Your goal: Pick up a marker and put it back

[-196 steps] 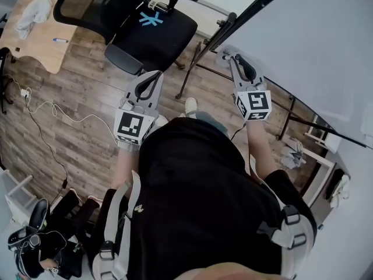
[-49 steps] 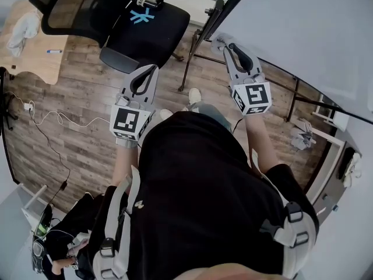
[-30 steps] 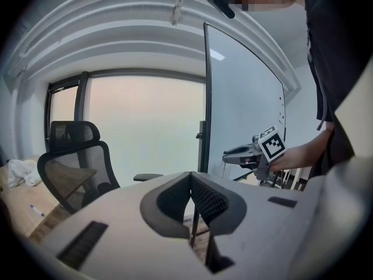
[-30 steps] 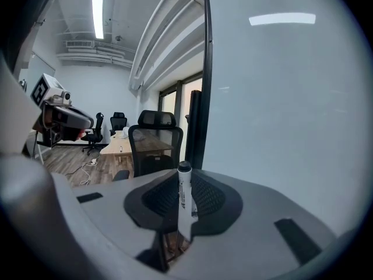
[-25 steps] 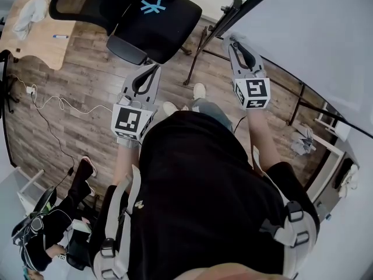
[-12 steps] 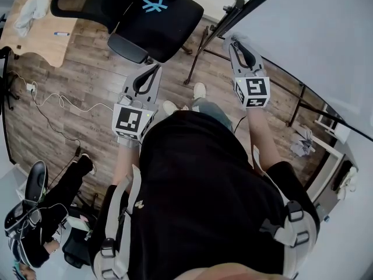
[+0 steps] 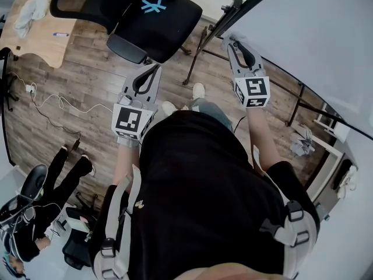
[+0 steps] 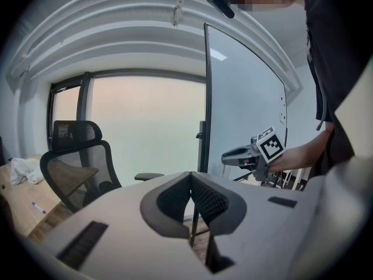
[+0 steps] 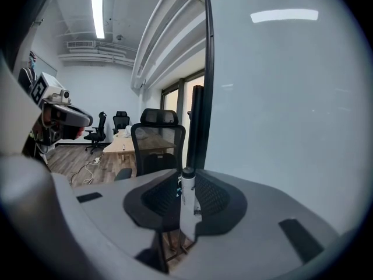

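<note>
A white marker (image 9: 187,206) stands upright between the dark pads of my right gripper (image 9: 187,196), which is shut on it. In the head view the right gripper (image 7: 234,43) is held close to the lower edge of the whiteboard (image 7: 309,34). My left gripper (image 7: 154,70) hangs over the wooden floor beside the office chair (image 7: 148,25). Its jaws meet at the tip with nothing between them, as the left gripper view shows (image 8: 190,177). The right gripper (image 8: 236,156) also shows there, in front of the whiteboard (image 8: 245,104).
The whiteboard's black frame post (image 9: 198,121) and stand legs (image 7: 195,69) are near the right gripper. A wooden desk (image 7: 32,37) with a blue marker (image 7: 60,35) is at far left. A white cable (image 7: 52,105) lies on the floor. A seated person (image 7: 35,209) is at lower left.
Both grippers stay almost where they were, the right one still holding the marker. The seated person at lower left has shifted their legs.
</note>
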